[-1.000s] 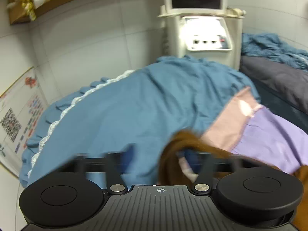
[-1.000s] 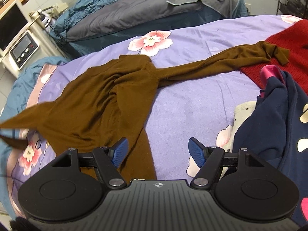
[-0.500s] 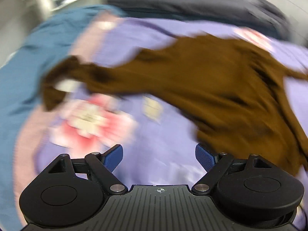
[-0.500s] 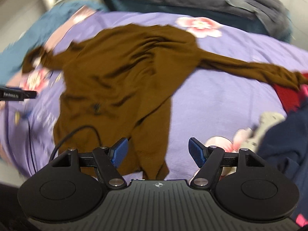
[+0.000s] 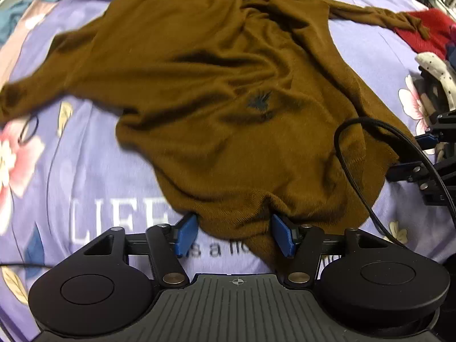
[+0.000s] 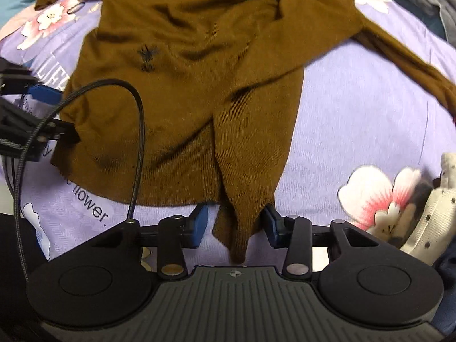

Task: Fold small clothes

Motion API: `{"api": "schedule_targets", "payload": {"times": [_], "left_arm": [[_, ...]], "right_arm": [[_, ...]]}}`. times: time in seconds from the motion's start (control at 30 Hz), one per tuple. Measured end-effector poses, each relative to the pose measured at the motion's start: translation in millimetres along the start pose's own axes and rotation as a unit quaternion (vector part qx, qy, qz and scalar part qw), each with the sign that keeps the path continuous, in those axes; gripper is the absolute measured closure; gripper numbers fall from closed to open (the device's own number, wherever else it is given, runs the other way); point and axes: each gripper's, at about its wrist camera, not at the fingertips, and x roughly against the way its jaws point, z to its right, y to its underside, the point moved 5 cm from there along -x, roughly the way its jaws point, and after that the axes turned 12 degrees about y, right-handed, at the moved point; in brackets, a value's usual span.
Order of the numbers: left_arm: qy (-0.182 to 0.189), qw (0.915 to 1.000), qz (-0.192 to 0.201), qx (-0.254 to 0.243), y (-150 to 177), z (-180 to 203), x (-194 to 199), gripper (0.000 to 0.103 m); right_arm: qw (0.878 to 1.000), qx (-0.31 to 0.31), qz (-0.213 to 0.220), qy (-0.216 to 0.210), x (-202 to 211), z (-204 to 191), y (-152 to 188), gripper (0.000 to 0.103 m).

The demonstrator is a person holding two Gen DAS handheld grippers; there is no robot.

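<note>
Nearest the left wrist camera, the left tongs [image 5: 233,235] are standing wide, their blue pads flanking the near hem of the brown sweater [image 5: 228,91] without pinching it. Beside them, at the hem's other corner, the right tongs [image 6: 234,226] are likewise gaping around a creased flap of hem, the cloth lying between the pads but not yet gripped. A black cable [image 6: 136,131] is looping over the fabric between the two tools. Spreading away from the tongs, the sweater is lying face up on the lilac flowered bedspread [image 6: 356,114], its body rumpled and one side doubled over. Farther off, one sleeve [image 6: 404,57] is trailing to the right and the other [image 5: 34,91] to the left. Judged from its drape, the knit is soft, light and limp, so it is probably going to sag and stretch when lifted; the two hem corners are offering the firmest, thickest hold. At the far right, a red garment [image 5: 421,28] is resting beyond the sleeve's cuff.
</note>
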Motion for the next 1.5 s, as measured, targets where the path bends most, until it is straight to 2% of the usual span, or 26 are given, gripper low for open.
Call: {"api": "schedule_targets", "payload": {"times": [0.03, 0.07, 0.13, 0.2, 0.3, 0.37, 0.43, 0.47, 0.5, 0.53, 0.63, 0.7, 0.77, 0.87, 0.93, 1.07, 1.13, 1.23, 1.3, 1.4, 1.43, 1.47, 1.5], "left_arm": [[0.004, 1.0000, 0.006, -0.005, -3, 1, 3, 0.027], [0.019, 0.9998, 0.010, 0.005, -7, 1, 6, 0.042], [0.038, 0.9979, 0.031, 0.042, -14, -3, 19, 0.044], [0.038, 0.9966, 0.057, 0.045, -24, -8, 40, 0.044], [0.020, 0.9932, 0.108, 0.038, -40, -18, 92, 0.044], [0.010, 0.9894, 0.137, 0.047, -47, -30, 130, 0.044], [0.001, 0.9871, 0.155, 0.041, -48, -38, 167, 0.045], [-0.001, 0.9869, 0.157, 0.038, -46, -41, 180, 0.045], [0.001, 0.9877, 0.152, 0.038, -42, -44, 189, 0.045], [0.005, 0.9897, 0.137, 0.041, -35, -47, 191, 0.045], [0.011, 0.9951, 0.074, 0.065, -2, -55, 168, 0.045], [0.026, 0.9951, 0.027, 0.092, 25, -60, 135, 0.045], [0.024, 0.9933, -0.016, 0.112, 52, -61, 98, 0.046], [0.018, 0.9926, -0.050, 0.109, 79, -56, 68, 0.049], [0.013, 0.9927, -0.057, 0.105, 85, -53, 65, 0.050], [0.004, 0.9941, -0.050, 0.096, 80, -62, 82, 0.049], [-0.003, 0.9939, -0.056, 0.095, 76, -69, 80, 0.048], [0.008, 0.9911, -0.078, 0.107, 75, -75, 66, 0.046], [0.005, 0.9927, -0.092, 0.077, 73, -69, 58, 0.046], [-0.023, 0.9930, -0.112, 0.029, 75, -62, 52, 0.028], [-0.026, 0.9923, -0.117, 0.032, 76, -63, 52, 0.011], [-0.028, 0.9917, -0.120, 0.038, 76, -65, 55, 0.002], [-0.032, 0.9917, -0.117, 0.042, 75, -67, 59, 0.000]], "right_arm": [[1.000, -0.010, 0.000, -0.011, 4, 4, -1, 0.094], [0.999, -0.030, 0.002, -0.027, 10, 10, -3, 0.094], [0.995, -0.084, 0.016, -0.060, 26, 26, -9, 0.094], [0.984, -0.139, 0.041, -0.108, 51, 45, -16, 0.094], [0.954, -0.207, 0.079, -0.203, 97, 77, -26, 0.094], [0.929, -0.232, 0.108, -0.267, 129, 96, -30, 0.094], [0.904, -0.246, 0.118, -0.330, 153, 110, -27, 0.095], [0.895, -0.246, 0.118, -0.353, 162, 113, -24, 0.095], [0.892, -0.241, 0.110, -0.366, 164, 114, -19, 0.095], [0.895, -0.232, 0.092, -0.369, 162, 113, -12, 0.095], [0.920, -0.214, -0.001, -0.329, 127, 102, 19, 0.095], [0.925, -0.210, -0.048, -0.314, 98, 85, 43, 0.095], [0.927, -0.200, -0.089, -0.306, 73, 69, 64, 0.095], [0.935, -0.183, -0.145, -0.268, 48, 52, 94, 0.095], [0.938, -0.173, -0.156, -0.255, 47, 51, 101, 0.095], [0.952, -0.119, -0.139, -0.244, 62, 56, 100, 0.095], [0.955, -0.101, -0.154, -0.234, 51, 47, 88, 0.095], [0.960, -0.056, -0.185, -0.201, 37, 36, 97, 0.095], [0.956, -0.060, -0.212, -0.195, 26, 33, 105, 0.095], [0.955, -0.060, -0.238, -0.167, 22, 31, 118, 0.095], [0.956, -0.054, -0.242, -0.158, 24, 31, 121, 0.093], [0.959, -0.055, -0.234, -0.147, 28, 34, 121, 0.093], [0.964, -0.062, -0.218, -0.141, 37, 38, 118, 0.091]]}}
